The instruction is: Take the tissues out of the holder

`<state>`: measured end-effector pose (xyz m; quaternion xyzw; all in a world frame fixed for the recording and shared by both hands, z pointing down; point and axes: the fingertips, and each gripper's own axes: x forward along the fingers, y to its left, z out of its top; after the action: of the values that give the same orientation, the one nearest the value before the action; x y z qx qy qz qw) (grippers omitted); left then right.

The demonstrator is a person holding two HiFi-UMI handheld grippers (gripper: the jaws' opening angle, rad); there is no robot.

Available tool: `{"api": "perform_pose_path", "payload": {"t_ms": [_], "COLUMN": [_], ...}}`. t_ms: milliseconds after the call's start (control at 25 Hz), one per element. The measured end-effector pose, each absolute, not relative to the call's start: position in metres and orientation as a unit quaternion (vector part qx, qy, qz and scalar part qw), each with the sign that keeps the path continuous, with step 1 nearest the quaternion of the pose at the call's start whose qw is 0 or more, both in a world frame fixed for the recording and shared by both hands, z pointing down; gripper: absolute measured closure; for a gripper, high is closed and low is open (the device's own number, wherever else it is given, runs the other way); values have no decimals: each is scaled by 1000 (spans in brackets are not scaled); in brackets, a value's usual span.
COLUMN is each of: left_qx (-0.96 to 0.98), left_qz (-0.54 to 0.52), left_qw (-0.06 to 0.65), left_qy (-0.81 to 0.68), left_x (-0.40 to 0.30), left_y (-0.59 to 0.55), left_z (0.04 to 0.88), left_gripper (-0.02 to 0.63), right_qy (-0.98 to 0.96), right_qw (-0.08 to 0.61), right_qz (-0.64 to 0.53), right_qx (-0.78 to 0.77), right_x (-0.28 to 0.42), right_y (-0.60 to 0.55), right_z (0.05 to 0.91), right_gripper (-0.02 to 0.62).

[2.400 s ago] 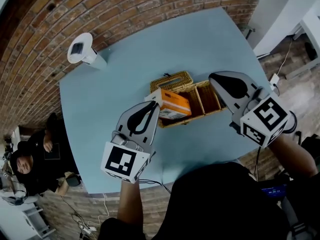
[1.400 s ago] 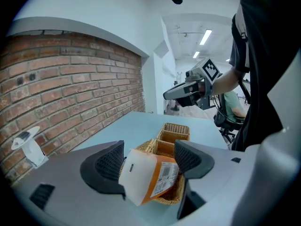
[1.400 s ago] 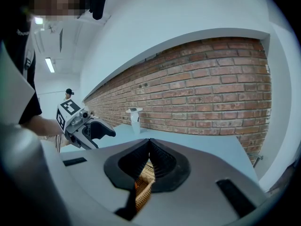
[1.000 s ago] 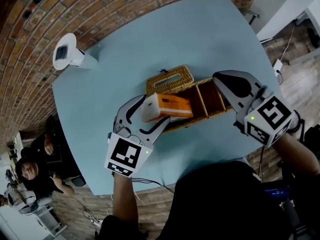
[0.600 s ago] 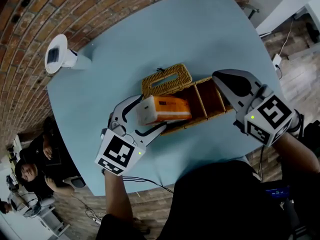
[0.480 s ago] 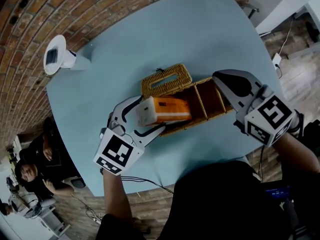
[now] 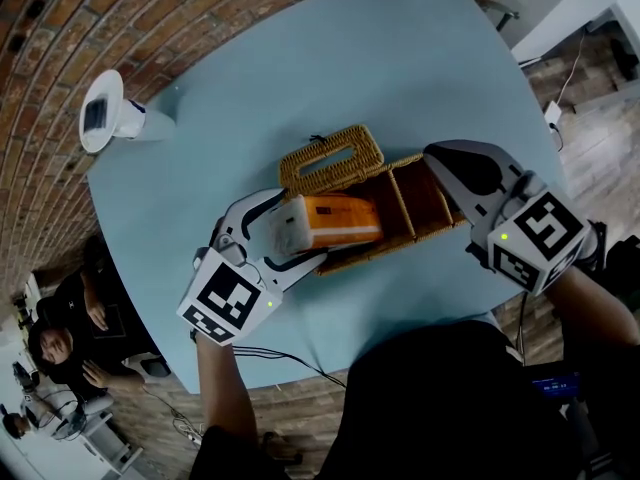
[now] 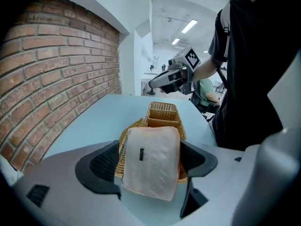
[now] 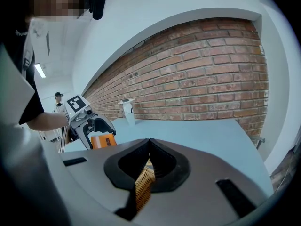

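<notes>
Left gripper (image 8: 149,161) first: its jaws have just been opening and now stand wide, with the orange tissue pack in clear plastic wrap (image 7: 335,220) between them, a sliver of wicker showing between the pack and one black pad, so nothing is pinched. That pack's pale end faces the left gripper view squarely. From the head view the pack lies tilted across the left end of the rectangular woven wicker holder (image 7: 400,246), its white end poking past the rim toward the left gripper. At the holder's other end the right gripper (image 9: 148,160) is clamped shut on the wicker wall, a strip of weave caught between its pads. Two empty compartments show in the right half of the holder. A woven wicker lid with a slot (image 7: 330,158) lies just behind the holder, touching it. All of this sits on a pale blue table (image 7: 400,78), with a white stand-mounted device (image 7: 100,118) well apart near the far corner, by the red brick wall (image 7: 150,18).
</notes>
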<state>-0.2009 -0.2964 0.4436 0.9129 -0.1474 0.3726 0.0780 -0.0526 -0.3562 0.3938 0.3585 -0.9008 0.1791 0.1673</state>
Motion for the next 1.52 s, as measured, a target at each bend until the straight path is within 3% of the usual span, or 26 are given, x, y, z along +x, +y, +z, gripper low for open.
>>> {"api": "perform_pose_path", "payload": {"t_ms": [600, 1160, 1520], "left_qx": [894, 890, 883], "left_qz": [425, 441, 443], "left_qw": [85, 62, 66], "left_qy": [-111, -102, -137], "left_x": [-191, -189, -192], "left_y": [-293, -286, -282], "left_z": [466, 469, 466], "left_gripper": [224, 307, 322], "right_qy": [-898, -900, -902], "right_qw": [168, 163, 152], "right_qz": [190, 187, 174], "right_qx": [358, 358, 364], "right_x": [-56, -55, -51], "right_y": [-357, -356, -351], "right_z": [400, 397, 383], "right_gripper": [600, 600, 600]}}
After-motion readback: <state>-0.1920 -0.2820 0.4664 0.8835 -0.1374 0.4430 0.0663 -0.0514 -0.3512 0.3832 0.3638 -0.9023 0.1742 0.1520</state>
